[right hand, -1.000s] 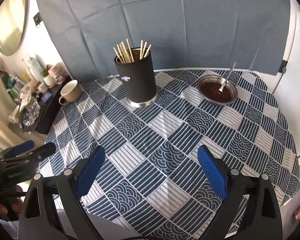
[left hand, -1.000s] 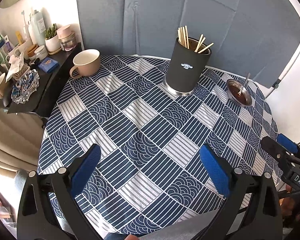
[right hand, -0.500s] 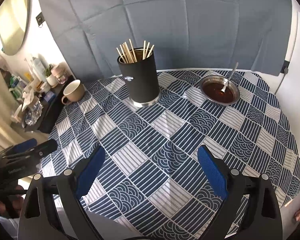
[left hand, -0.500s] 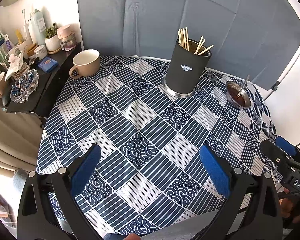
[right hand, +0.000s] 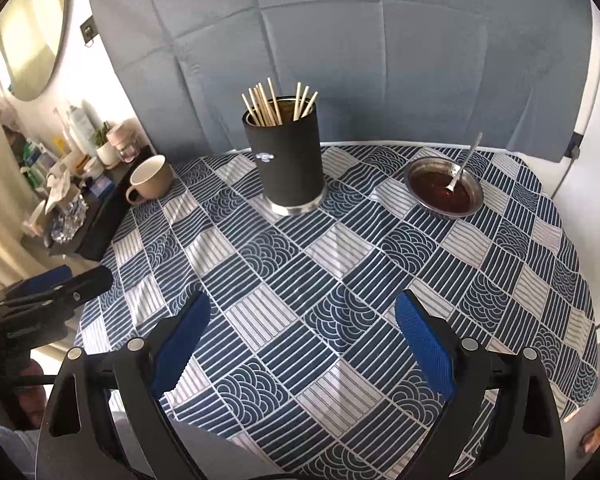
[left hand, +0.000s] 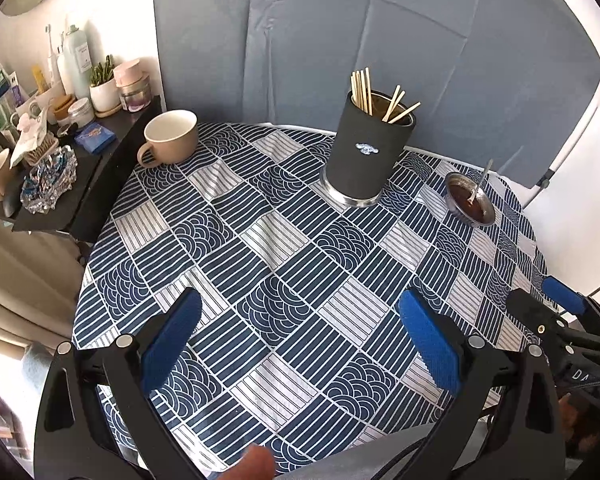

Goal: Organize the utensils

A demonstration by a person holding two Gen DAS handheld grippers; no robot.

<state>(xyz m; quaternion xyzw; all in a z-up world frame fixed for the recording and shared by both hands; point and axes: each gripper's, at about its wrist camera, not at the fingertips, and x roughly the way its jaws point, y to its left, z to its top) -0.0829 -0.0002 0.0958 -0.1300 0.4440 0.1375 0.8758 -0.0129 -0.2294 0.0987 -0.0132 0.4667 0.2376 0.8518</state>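
A black cylindrical holder (left hand: 364,156) (right hand: 286,162) stands at the far side of the round table, with several wooden chopsticks (left hand: 364,90) (right hand: 264,106) sticking out of it. To its right, a metal spoon (left hand: 479,182) (right hand: 464,164) leans in a small metal bowl (left hand: 470,204) (right hand: 444,188) of dark sauce. My left gripper (left hand: 300,316) is open above the near table edge, nothing between its blue pads. My right gripper (right hand: 302,312) is open too, also empty. Each gripper shows at the edge of the other's view.
A beige mug (left hand: 172,142) (right hand: 150,180) sits at the table's far left. A dark side shelf (left hand: 88,184) crowded with bottles, jars and a plant adjoins the table on the left. A grey backdrop (left hand: 360,40) hangs behind. The patterned tablecloth (right hand: 340,280) covers the table.
Both grippers have drawn back and risen slightly, so the holder, bowl and mug look a little farther away. Both stay open and empty.
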